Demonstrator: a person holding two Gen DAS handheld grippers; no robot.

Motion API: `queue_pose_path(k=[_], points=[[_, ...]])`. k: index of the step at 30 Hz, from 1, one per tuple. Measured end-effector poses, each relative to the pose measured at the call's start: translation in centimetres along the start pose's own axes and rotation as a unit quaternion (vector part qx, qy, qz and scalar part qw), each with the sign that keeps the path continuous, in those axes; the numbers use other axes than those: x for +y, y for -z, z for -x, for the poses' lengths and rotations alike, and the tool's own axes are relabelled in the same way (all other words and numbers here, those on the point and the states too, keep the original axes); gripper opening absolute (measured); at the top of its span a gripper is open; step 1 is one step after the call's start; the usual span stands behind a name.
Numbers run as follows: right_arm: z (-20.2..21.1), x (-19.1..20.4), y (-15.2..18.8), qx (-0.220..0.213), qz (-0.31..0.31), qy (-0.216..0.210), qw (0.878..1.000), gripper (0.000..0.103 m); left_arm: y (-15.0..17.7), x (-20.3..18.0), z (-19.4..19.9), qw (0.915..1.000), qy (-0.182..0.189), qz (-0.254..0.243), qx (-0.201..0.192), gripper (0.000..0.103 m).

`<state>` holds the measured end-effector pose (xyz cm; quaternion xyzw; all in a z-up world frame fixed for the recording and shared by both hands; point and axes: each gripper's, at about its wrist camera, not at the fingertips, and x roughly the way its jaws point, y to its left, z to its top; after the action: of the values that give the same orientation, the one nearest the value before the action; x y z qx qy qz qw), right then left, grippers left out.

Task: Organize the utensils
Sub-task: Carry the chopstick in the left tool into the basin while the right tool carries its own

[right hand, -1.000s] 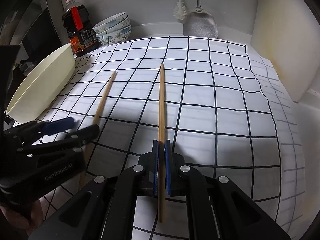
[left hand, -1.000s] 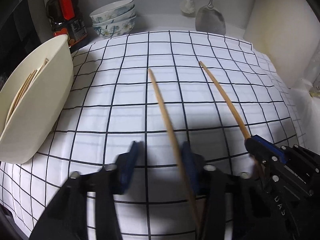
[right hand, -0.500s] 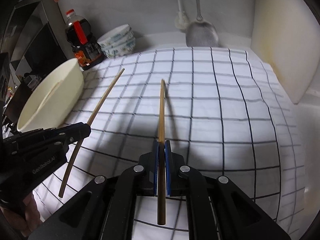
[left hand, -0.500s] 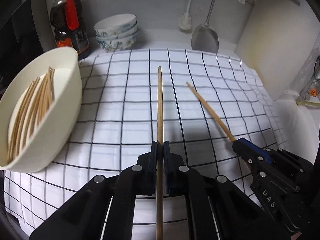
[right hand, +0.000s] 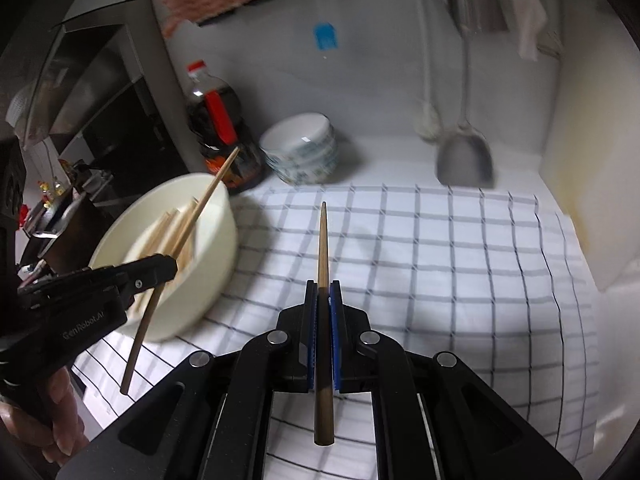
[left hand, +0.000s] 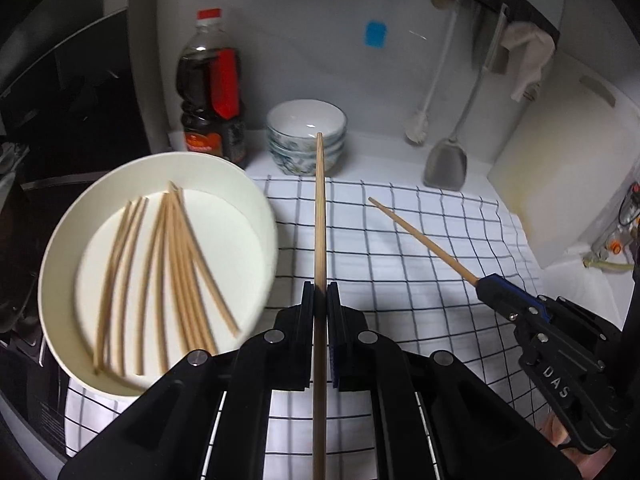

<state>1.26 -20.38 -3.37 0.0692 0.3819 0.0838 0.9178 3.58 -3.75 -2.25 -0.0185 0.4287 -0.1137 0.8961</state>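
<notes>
My left gripper [left hand: 320, 292] is shut on a wooden chopstick [left hand: 319, 216] that points straight ahead, lifted above the checked cloth [left hand: 400, 264]. My right gripper [right hand: 323, 294] is likewise shut on a second chopstick [right hand: 322, 240], also raised off the cloth. Each gripper shows in the other's view: the right gripper [left hand: 486, 280] with its chopstick [left hand: 420, 238] at the right, the left gripper [right hand: 170, 266] with its chopstick [right hand: 200, 204] at the left, over the bowl. A cream bowl [left hand: 256, 216] at the left holds several chopsticks [left hand: 176, 264].
At the back stand a dark sauce bottle [left hand: 210, 100], stacked patterned bowls [left hand: 306, 136], a hanging brush [left hand: 418, 128] and a metal spatula [left hand: 446, 164]. A pale cutting board [left hand: 568, 184] leans at the right. A person's hand [right hand: 60, 412] holds the left gripper.
The left gripper closed on the chopstick that lay between its jaws. Both grippers have risen with their chopsticks off the cloth; the bowl's inside and back wall now show more.
</notes>
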Motion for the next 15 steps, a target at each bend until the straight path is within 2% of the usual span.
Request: queue_pose_path(k=[9,15], points=[[-2.6,7.4,-3.9,-0.009,0.046,-0.051,0.998,0.006,-1.0,9.0,0.8,0.9976,-0.052,0.046,0.005,0.007],[-7.2,12.7,-5.0,0.019,0.065,-0.087,0.994,0.006,-0.8,14.3,-1.0,0.9939,-0.08,0.07,0.033,0.007]])
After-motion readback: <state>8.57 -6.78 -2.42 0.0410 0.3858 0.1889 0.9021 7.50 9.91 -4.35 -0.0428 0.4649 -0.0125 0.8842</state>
